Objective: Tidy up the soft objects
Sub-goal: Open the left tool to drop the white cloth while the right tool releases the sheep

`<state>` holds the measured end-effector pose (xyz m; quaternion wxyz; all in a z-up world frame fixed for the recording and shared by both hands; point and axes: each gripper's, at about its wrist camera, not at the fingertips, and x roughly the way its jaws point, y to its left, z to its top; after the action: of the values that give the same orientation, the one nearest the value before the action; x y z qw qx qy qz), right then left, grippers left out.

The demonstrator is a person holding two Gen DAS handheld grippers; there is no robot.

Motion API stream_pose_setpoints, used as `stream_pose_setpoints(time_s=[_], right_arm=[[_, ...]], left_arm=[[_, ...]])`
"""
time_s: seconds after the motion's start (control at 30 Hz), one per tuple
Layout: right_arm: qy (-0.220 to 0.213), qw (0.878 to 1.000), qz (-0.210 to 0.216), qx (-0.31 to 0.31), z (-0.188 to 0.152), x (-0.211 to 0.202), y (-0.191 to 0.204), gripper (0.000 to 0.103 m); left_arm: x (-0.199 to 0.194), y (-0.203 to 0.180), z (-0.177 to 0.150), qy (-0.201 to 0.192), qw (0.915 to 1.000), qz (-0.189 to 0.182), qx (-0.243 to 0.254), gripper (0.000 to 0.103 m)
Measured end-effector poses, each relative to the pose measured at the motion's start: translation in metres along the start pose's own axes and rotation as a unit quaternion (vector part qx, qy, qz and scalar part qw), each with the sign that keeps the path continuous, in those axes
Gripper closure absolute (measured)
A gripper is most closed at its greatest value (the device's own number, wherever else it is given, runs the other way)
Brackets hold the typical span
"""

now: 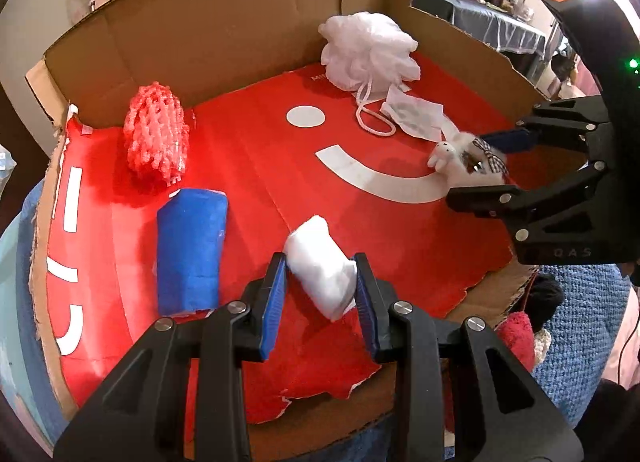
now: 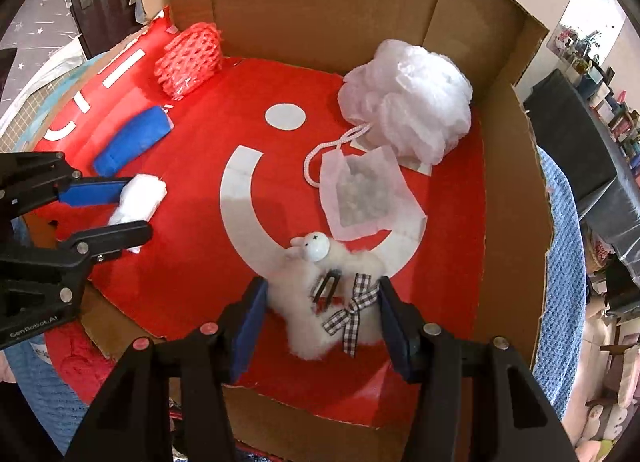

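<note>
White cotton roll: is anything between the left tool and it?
Nothing visible. The white cotton roll already sits between the fingers of the left tool; the blue roll lies apart, off to the side.

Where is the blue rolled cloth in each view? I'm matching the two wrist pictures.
Left wrist view: blue rolled cloth lies lower left, just below the red foam net.
Right wrist view: it lies at mid-left, again next to the red foam net.
Shared landmark: the white dot printed on the red cardboard.

Red printed cardboard sheet (image 1: 248, 166) carries foam net (image 1: 156, 132), blue roll (image 1: 190, 250), loofah (image 1: 370, 48), sachet (image 1: 412, 112).
</note>
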<state>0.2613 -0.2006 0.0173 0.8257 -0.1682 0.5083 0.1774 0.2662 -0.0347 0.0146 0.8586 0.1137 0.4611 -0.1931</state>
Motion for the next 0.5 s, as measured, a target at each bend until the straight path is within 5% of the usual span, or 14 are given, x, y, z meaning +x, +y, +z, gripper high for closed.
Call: stream_pose_setpoints(time_s=[0.37, 0.5], right_arm=[[-0.003, 1.000, 0.003, 0.002, -0.0004, 0.0039, -0.0029, 0.046], [-0.003, 1.000, 0.004, 0.002, -0.0017, 0.0034, -0.0030, 0.045]], left_arm=[[0.0046, 0.0050, -0.0007, 0.002, 1.0000, -0.009, -0.002, 0.071], [0.0050, 0.0046, -0.0001, 0.000, 1.0000, -0.008, 0.003, 0.057]])
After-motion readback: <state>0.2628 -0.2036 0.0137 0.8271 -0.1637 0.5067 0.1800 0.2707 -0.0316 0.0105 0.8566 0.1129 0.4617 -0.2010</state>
